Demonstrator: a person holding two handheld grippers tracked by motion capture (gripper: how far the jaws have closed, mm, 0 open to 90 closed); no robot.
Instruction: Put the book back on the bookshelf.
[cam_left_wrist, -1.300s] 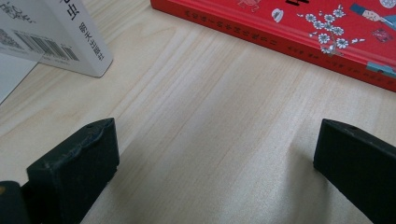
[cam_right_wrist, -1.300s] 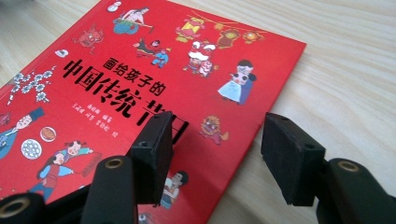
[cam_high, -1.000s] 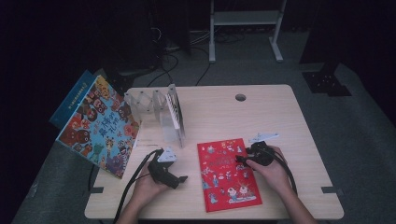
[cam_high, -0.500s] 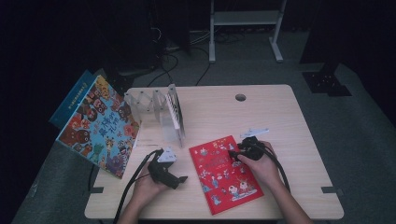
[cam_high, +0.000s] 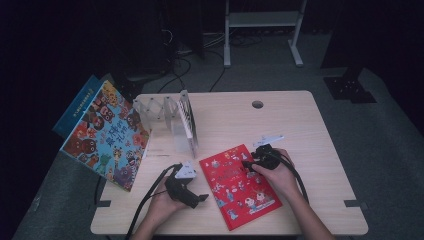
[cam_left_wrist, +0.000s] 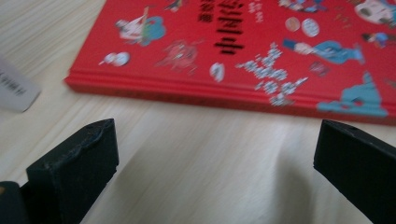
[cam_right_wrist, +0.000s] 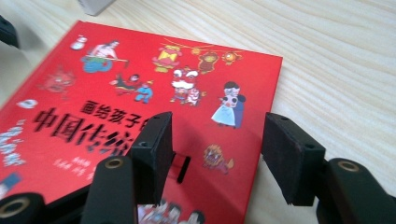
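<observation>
At the far left of the high view, a large colourful picture book with cartoon faces (cam_high: 106, 136) leans tilted over the left edge of the pale wooden table (cam_high: 300, 125), with a blue book (cam_high: 75, 107) behind it. Just to its right stands a clear acrylic book rack with upright dividers (cam_high: 172, 120). In front of the rack the left gripper (cam_high: 192, 197) rests low on the table in the person's left hand (cam_high: 162, 205), its jaws spread wide and released, nothing between them; in the left gripper view they face the spine edge of the flat red hardcover picture book (cam_left_wrist: 243, 51) across a strip of bare wood. That red book (cam_high: 239, 184) lies flat, cover up, at the front middle of the table, skewed: its long axis runs from the far left corner near the rack toward the near right. The right gripper (cam_high: 248, 164) hovers over the book's far right corner, held by the right hand (cam_high: 275, 172); its jaws (cam_right_wrist: 215, 154) stand partly apart above the cover near the edge, gripping nothing. A small white card (cam_high: 267, 139) lies just beyond that gripper.
</observation>
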